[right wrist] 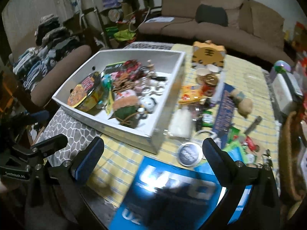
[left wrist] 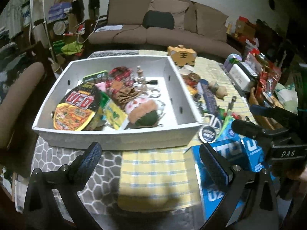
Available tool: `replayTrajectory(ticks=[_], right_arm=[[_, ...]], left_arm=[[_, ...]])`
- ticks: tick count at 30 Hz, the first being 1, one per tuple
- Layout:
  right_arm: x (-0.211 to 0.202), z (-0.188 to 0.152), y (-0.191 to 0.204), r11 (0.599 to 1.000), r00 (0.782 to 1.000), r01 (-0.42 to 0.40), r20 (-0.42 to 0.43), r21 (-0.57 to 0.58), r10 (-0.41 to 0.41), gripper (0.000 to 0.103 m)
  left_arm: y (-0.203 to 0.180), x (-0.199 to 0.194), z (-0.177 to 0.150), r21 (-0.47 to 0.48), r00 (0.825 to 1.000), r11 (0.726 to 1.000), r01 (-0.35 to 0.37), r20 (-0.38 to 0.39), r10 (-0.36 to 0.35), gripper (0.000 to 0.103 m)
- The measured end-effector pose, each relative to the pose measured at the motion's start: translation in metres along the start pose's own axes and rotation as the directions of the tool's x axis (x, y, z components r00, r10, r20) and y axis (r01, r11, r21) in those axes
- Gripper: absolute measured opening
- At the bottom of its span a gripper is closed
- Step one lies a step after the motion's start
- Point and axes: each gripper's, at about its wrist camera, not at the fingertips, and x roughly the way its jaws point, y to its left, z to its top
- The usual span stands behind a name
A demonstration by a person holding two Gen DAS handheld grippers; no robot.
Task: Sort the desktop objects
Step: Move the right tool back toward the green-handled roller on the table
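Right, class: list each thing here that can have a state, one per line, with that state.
Left gripper: open, holding nothing.
Right gripper: open, holding nothing.
White box: no lid, partly filled.
Noodle cup: sealed, tilted in the box.
Round tin: lid on, flat on the cloth.
Blue packet: lying flat, outside the box.
Tiger toy: upright, outside the box.

We read "U.F.O." in red across the noodle bowl lid point(left wrist: 76, 111) in the white box. "DAS" stands on the right gripper's point(left wrist: 255, 118) black body. "NIVEA MEN" sits on the small round tin point(left wrist: 208, 134). Large white letters mark the blue box point(right wrist: 172, 191), blurred beyond "U".
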Motion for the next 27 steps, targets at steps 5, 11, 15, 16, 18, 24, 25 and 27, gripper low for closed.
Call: replayTrajectory(ticks=[5, 11, 15, 16, 18, 24, 25, 27], right_arm=[[-0.024, -0.010, -0.045, 0.998, 0.999, 0.021, 0.030, 0.054, -0.023, 0.103], [-0.046, -0.024, -0.122, 0.985, 0.996, 0.068, 0.049, 0.161, -0.077, 0.103], [-0.050, -0.031, -0.165, 0.972, 0.995, 0.075, 0.054, 0.224, -0.089, 0.103], [-0.049, -0.032, -0.175, 0.968, 0.995, 0.073, 0.055, 0.239, -0.089, 0.103], [-0.047, -0.036, -0.191, 0.961, 0.994, 0.071, 0.057, 0.267, -0.089, 0.103], [-0.017, -0.041, -0.232, 0.931, 0.998, 0.031, 0.033, 0.364, -0.046, 0.103], [-0.009, -0.040, -0.237, 0.923, 0.999, 0.018, 0.027, 0.384, -0.030, 0.102], [0.009, -0.038, -0.248, 0.908, 1.000, -0.017, 0.022, 0.419, 0.009, 0.101]], left_arm=[[-0.033, 0.002, 0.001, 0.030, 0.999, 0.999, 0.030, 0.010, -0.030, 0.103], [-0.077, 0.021, 0.008, 0.060, 0.996, 0.994, 0.092, 0.005, -0.092, 0.103], [-0.104, 0.039, 0.013, 0.098, 0.991, 0.986, 0.136, 0.002, -0.136, 0.103], [-0.110, 0.044, 0.014, 0.110, 0.989, 0.983, 0.145, 0.001, -0.146, 0.103], [-0.126, 0.055, 0.016, 0.141, 0.986, 0.976, 0.167, -0.006, -0.168, 0.103], [-0.161, 0.092, 0.018, 0.199, 0.973, 0.952, 0.231, -0.052, -0.225, 0.103], [-0.164, 0.098, 0.018, 0.203, 0.971, 0.950, 0.238, -0.059, -0.230, 0.103], [-0.171, 0.109, 0.020, 0.210, 0.966, 0.943, 0.259, -0.072, -0.250, 0.103]])
